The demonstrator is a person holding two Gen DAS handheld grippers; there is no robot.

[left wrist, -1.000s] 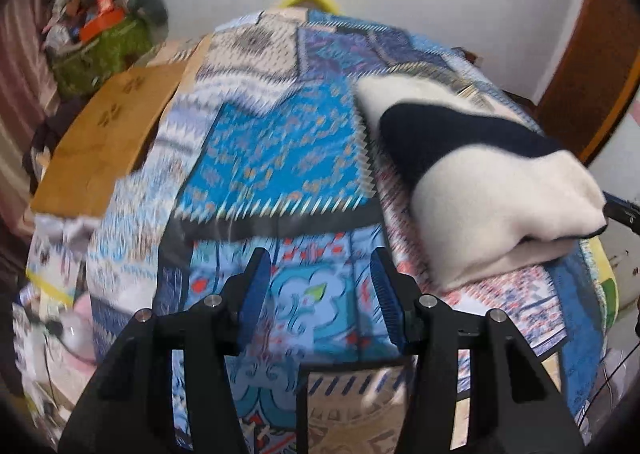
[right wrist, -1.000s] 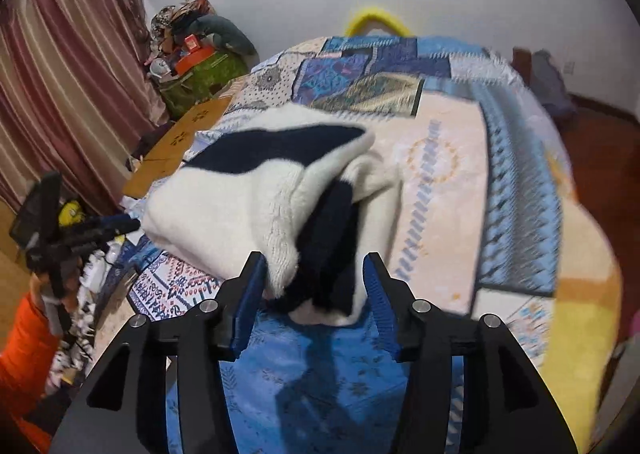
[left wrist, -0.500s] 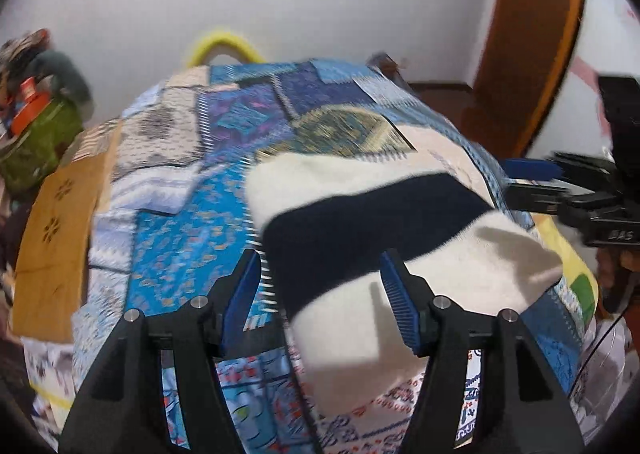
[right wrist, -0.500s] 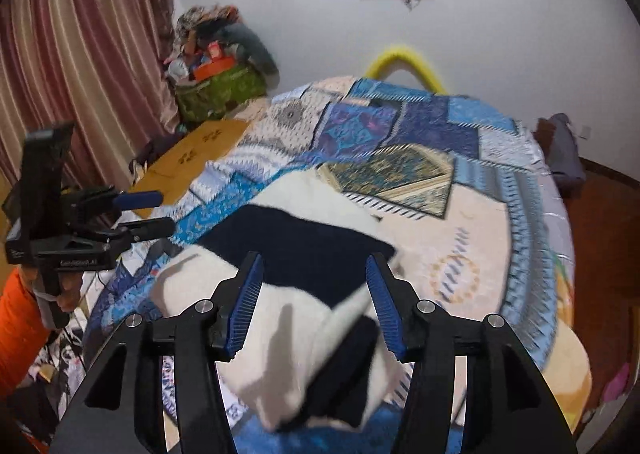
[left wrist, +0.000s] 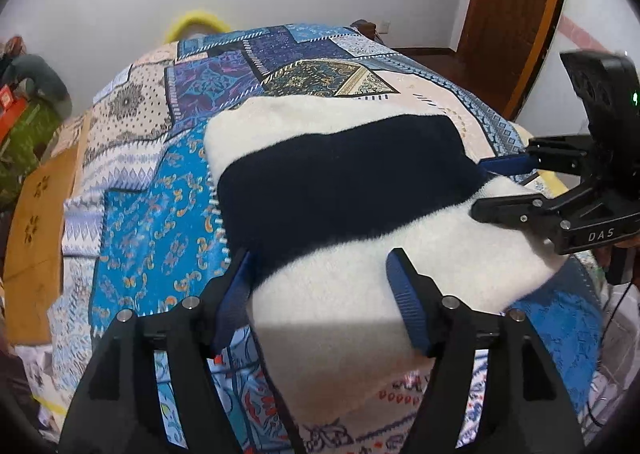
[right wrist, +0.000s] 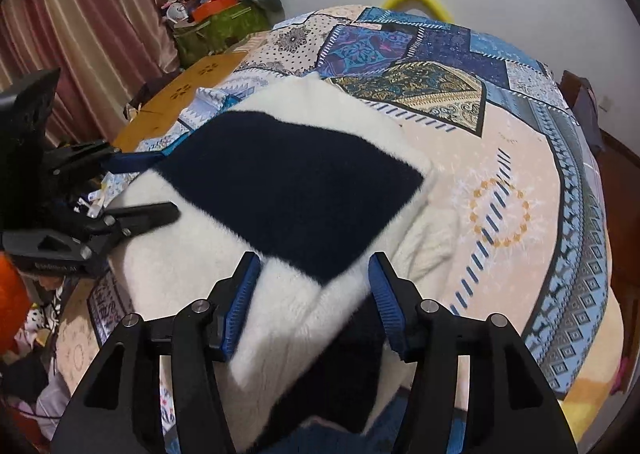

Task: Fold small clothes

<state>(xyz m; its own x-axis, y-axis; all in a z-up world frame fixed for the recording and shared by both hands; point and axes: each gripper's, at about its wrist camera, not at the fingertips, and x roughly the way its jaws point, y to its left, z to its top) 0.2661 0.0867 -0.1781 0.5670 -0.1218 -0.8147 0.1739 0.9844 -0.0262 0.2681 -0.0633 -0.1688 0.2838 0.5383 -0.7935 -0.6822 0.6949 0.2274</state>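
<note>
Cream-and-navy folded sweater (left wrist: 344, 190) between open grippers, bedspread (left wrist: 152, 214) around

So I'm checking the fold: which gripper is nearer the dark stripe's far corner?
Right gripper: over the sweater's corner beside the stripe. Left gripper opposite.

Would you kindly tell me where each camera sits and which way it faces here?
Left wrist: on the left tool, open, looking over the folded sweater on the bed towards the door; the right tool enters at right.
Right wrist: on the right tool, open, facing the curtain side; the left tool shows at left.
Shared: sweater, bed, both tools.
</note>
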